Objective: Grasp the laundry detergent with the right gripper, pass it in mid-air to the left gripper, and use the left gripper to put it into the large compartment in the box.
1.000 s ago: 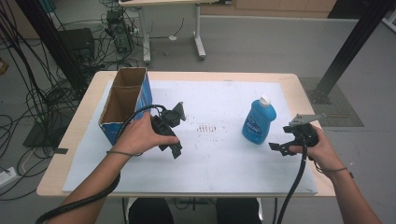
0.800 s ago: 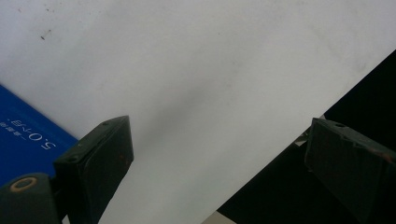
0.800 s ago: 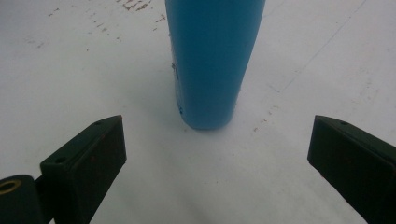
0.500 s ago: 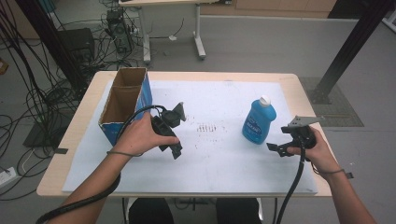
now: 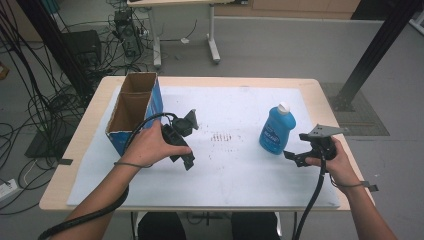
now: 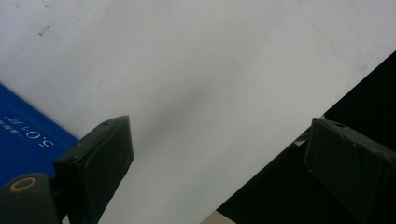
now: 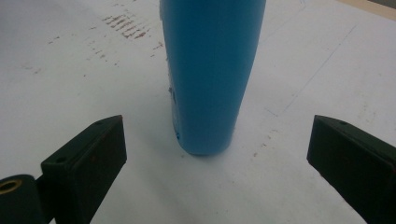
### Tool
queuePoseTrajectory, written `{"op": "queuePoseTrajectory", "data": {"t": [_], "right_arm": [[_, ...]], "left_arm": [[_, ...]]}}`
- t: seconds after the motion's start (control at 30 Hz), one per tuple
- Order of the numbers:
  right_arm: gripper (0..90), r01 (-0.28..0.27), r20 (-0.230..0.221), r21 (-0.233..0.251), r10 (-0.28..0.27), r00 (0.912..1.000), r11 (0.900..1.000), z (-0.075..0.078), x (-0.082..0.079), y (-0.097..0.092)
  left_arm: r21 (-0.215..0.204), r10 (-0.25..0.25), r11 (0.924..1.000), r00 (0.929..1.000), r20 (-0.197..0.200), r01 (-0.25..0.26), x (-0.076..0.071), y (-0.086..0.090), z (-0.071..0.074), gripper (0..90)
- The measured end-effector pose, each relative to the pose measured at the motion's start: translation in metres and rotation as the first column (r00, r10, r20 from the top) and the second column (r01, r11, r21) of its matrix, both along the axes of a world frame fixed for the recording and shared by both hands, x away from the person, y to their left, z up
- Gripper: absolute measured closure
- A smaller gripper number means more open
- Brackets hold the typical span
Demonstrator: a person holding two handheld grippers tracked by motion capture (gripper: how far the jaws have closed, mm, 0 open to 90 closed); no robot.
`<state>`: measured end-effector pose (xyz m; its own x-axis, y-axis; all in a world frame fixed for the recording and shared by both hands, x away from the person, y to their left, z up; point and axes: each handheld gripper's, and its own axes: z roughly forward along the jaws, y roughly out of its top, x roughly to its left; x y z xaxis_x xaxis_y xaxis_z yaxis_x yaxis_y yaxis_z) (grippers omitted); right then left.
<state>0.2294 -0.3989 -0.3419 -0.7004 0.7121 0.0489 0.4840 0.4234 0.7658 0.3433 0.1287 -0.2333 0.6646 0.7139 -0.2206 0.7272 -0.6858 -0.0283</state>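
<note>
Blue bottle (image 5: 276, 131) stood upright, right of centre on the white sheet (image 5: 235, 170), right gripper (image 5: 296, 157) just near of it, jaws wide apart.
Judged best: slide level, straddle low body, close squarely. Cardboard box (image 5: 134, 112) far left; left gripper (image 5: 189, 139) hovered spread, empty; table edge (image 5: 350, 155) near at right.

Black left tongs (image 5: 186, 140) with blocky dark jaws, thick black cable trailing, black right tongs (image 5: 295, 157) topped by grey three-cornered plate, bare forearms, thin wrist bands
</note>
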Motion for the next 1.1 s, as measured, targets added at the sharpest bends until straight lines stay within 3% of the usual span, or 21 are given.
{"op": "queuePoseTrajectory", "data": {"t": [0.53,1.1], "right_arm": [[4.3,0.002,0.062,0.063,-0.006,0.9981,0.9980,-0.019,-0.003,-0.003],[4.3,-0.020,0.095,0.082,0.012,0.9954,0.9964,-0.030,0.003,0.000]], "left_arm": [[0.008,0.005,1.0000,1.0000,-0.002,-0.005,0.001,-0.002,0.000,8.2],[0.003,0.006,1.0000,0.9998,-0.020,-0.006,0.002,-0.001,-0.003,8.3]]}}
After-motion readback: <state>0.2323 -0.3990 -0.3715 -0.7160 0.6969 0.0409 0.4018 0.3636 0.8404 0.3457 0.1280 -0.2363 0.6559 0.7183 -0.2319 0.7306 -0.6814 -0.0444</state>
